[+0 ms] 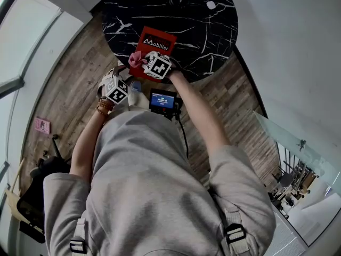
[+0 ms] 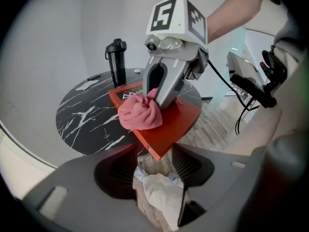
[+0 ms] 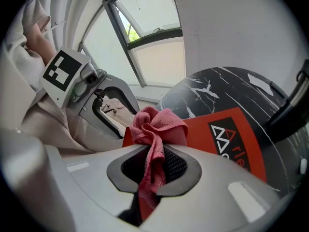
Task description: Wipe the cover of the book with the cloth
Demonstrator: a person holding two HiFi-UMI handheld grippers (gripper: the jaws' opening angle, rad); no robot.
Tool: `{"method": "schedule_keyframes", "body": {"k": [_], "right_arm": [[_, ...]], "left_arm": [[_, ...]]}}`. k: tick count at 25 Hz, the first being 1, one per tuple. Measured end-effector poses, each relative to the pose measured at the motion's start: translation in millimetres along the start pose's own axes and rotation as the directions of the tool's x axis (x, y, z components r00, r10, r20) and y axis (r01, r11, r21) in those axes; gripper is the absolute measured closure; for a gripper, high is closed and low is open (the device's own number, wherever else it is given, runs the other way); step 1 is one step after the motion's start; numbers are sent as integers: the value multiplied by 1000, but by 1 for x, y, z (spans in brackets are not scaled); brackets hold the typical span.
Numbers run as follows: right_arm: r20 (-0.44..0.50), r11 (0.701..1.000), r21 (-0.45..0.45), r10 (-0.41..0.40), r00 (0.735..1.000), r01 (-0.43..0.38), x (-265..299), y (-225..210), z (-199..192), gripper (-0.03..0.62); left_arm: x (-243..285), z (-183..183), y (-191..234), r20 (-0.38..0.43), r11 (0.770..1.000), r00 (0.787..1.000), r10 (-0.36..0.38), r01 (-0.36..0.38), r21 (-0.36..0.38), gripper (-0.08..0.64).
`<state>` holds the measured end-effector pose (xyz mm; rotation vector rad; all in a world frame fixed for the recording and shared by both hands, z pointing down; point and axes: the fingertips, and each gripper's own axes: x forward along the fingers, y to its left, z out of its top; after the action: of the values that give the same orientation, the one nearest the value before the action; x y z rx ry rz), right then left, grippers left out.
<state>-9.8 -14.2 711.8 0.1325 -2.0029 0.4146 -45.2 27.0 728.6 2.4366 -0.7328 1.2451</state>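
Note:
A red book (image 1: 157,42) (image 2: 179,117) (image 3: 227,134) lies on the near edge of a round black marble table (image 1: 202,31) (image 2: 79,117), one corner overhanging. My right gripper (image 1: 151,64) (image 2: 157,94) (image 3: 153,161) is shut on a bunched pink cloth (image 1: 135,59) (image 2: 139,114) (image 3: 157,124), which rests on the book's cover near its front corner. My left gripper (image 1: 116,85) (image 2: 153,153) hangs open and holds nothing, just off the table edge, below and in front of the book's corner.
A black bottle (image 2: 116,61) stands at the far side of the table, with a small white object (image 1: 211,5) lying near it. A screen device (image 1: 162,100) hangs at the person's chest. A bag with crumpled paper (image 2: 161,192) sits on the wooden floor under my left gripper.

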Motion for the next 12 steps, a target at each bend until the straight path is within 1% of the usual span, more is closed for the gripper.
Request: {"method": "schedule_keyframes", "body": {"k": [8, 12], "right_arm": [[-5, 999, -13, 38, 999, -38, 5, 21, 0, 532], [-21, 998, -36, 51, 999, -51, 9, 30, -1, 532]], "left_arm": [[0, 0, -1, 1, 1000, 1000, 9, -9, -5, 341], [1, 1, 0, 0, 1000, 1000, 18, -18, -3, 342]]}}
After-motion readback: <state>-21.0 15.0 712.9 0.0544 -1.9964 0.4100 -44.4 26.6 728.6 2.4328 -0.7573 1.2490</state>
